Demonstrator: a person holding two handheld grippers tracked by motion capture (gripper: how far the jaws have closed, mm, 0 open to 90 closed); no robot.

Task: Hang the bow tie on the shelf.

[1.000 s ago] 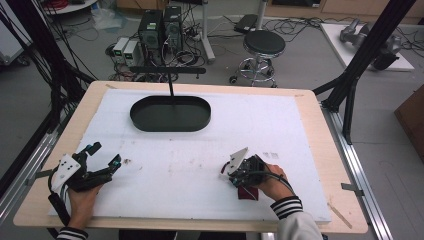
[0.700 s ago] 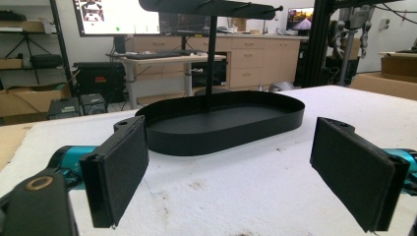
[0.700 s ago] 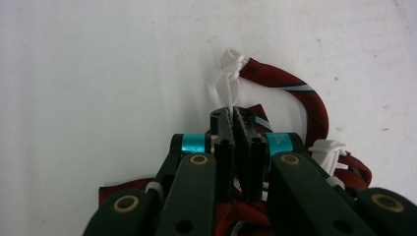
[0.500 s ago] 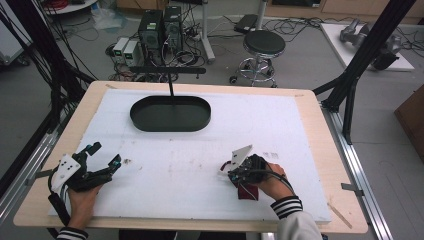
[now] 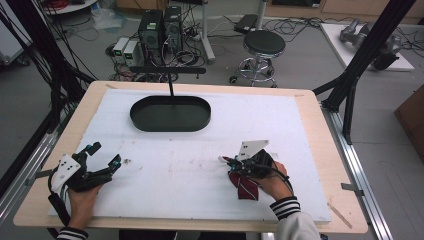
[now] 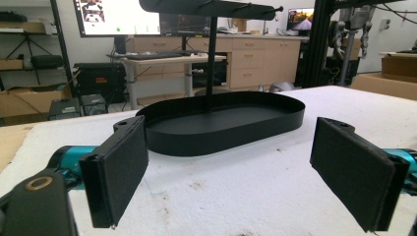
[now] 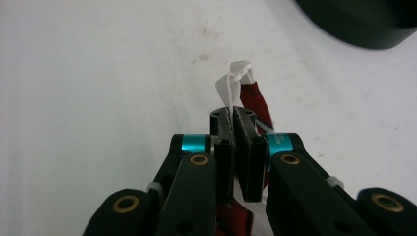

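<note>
Currently, from the high view, I see a wooden table (image 5: 320,150) covered by a white foam sheet (image 5: 200,165). Toward the far side of the sheet sits a black oval tray (image 5: 170,114) with a thin upright post rising from it to a horizontal bar (image 5: 167,70).

My left gripper (image 5: 102,162) rests near the sheet's left edge, close to me, and a hand (image 5: 82,200) holds it from below. In the left gripper view its two black padded jaws stand spread wide, with nothing between them, and the tray (image 6: 221,123) lies ahead beyond them.

My right gripper (image 5: 226,161) lies on the right half of the sheet, well apart from the left one and from the tray. Its jaws are pressed together on a dark red striped tie (image 5: 244,186), whose bulk lies on the foam just under the gripper. In the right gripper view the jaws pinch thin white material at the tie's (image 7: 255,101) end, where a small white loop (image 7: 235,78) pokes out past the tips, above the foam.
</note>
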